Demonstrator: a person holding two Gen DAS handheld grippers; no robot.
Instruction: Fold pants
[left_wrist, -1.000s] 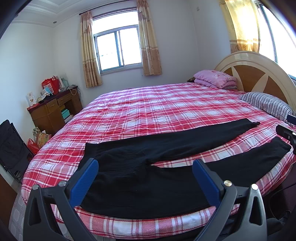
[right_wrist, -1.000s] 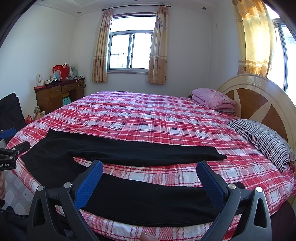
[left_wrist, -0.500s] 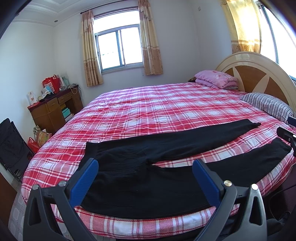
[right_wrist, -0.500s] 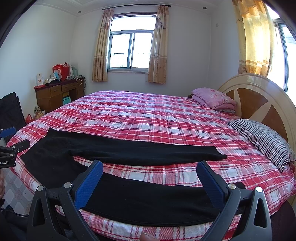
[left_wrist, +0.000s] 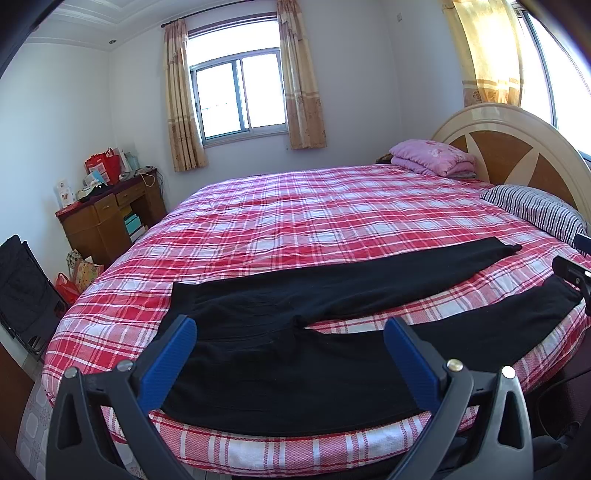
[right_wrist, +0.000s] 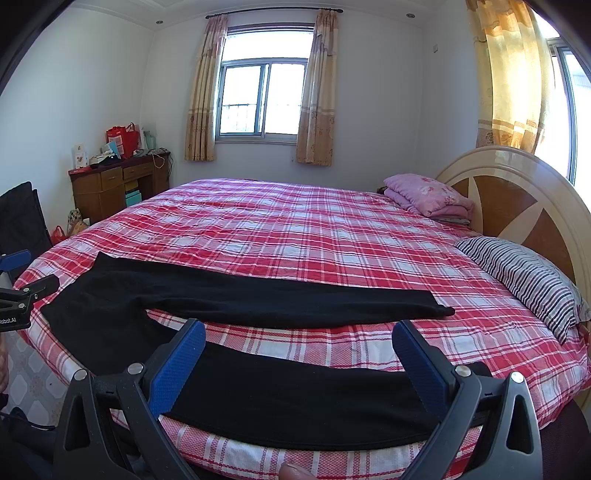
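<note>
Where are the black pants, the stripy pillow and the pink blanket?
black pants (left_wrist: 280, 369), left wrist view, on the seat area
stripy pillow (right_wrist: 524, 273), right wrist view, on its middle
pink blanket (right_wrist: 428, 194), right wrist view, on its top fold

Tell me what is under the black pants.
The black pants lie flat on the red plaid bedspread, legs spread apart. Whatever lies beneath the fabric itself is covered; no bulge shows.

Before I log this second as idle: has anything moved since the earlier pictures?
Almost nothing. The left gripper and right gripper hover open over the black pants, gripping nothing. The pants lie spread on the plaid bed as before.
</note>
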